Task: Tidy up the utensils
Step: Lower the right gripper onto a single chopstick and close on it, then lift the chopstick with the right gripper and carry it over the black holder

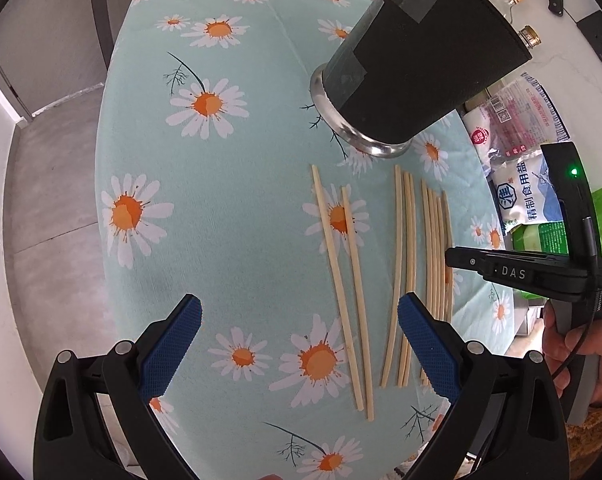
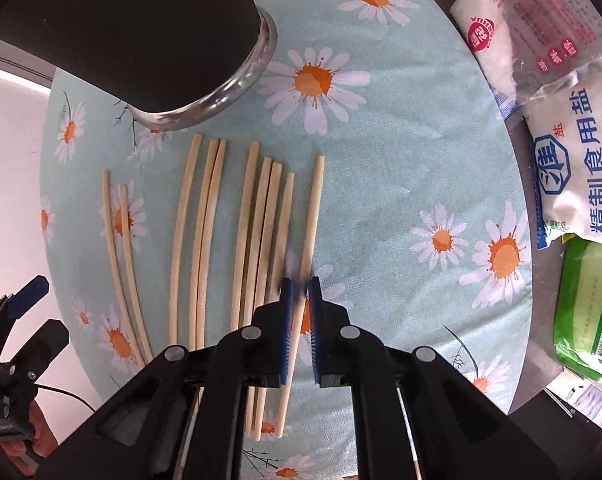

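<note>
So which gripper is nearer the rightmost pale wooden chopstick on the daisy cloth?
Right. The right gripper is closed around the rightmost pale wooden chopstick, near its lower half. The left gripper hangs open over the cloth, left of the chopstick rows.

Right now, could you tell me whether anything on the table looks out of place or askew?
Nothing looks spilled or damaged. The chopsticks lie loose in rough rows on the daisy tablecloth rather than in the black holder, which stands upright. The right gripper is nearly shut around the rightmost chopstick.
</note>
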A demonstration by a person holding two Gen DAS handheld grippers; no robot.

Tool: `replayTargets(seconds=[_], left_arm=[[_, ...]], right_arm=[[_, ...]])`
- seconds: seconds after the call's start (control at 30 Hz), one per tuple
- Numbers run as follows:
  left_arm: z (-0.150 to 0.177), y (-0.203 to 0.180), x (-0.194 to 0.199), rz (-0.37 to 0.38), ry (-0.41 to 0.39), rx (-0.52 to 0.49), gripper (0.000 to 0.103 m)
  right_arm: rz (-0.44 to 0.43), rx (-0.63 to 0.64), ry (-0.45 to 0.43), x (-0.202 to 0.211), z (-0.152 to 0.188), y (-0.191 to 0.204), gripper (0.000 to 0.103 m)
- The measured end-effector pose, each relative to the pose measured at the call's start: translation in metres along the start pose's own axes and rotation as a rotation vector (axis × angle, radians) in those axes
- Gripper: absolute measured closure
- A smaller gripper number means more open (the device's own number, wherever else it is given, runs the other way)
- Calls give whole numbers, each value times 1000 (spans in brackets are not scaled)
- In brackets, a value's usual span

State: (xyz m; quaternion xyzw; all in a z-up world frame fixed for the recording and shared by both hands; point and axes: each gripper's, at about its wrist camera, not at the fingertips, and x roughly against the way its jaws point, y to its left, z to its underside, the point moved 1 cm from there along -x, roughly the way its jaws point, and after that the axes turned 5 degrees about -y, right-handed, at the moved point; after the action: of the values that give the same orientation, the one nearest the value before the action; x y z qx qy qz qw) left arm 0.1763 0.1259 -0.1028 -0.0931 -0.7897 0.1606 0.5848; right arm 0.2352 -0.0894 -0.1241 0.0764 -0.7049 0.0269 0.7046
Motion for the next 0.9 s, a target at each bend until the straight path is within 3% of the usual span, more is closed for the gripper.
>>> replayTargets(seconds=[0.13,0.23,0.4,0.57,0.9], left_arm=[[-4,3,-5,-1,15,6,10],[-8,4,-12,26,40,25,23],[-9,-2,-22,9,86,26,36],[-10,-12,-28,-55,107,19,58],[-16,-34,-40,-189,138,25,69]], right_arm=[[42,-2,17,-4,-1,11,96],[33,-7,27,-6,-3,14,97],[-27,-28,36,-3,-6,-4,97],[-98,-25,-11,15,-8,-21,98],[-238,44,-21,39,9,-31,98]])
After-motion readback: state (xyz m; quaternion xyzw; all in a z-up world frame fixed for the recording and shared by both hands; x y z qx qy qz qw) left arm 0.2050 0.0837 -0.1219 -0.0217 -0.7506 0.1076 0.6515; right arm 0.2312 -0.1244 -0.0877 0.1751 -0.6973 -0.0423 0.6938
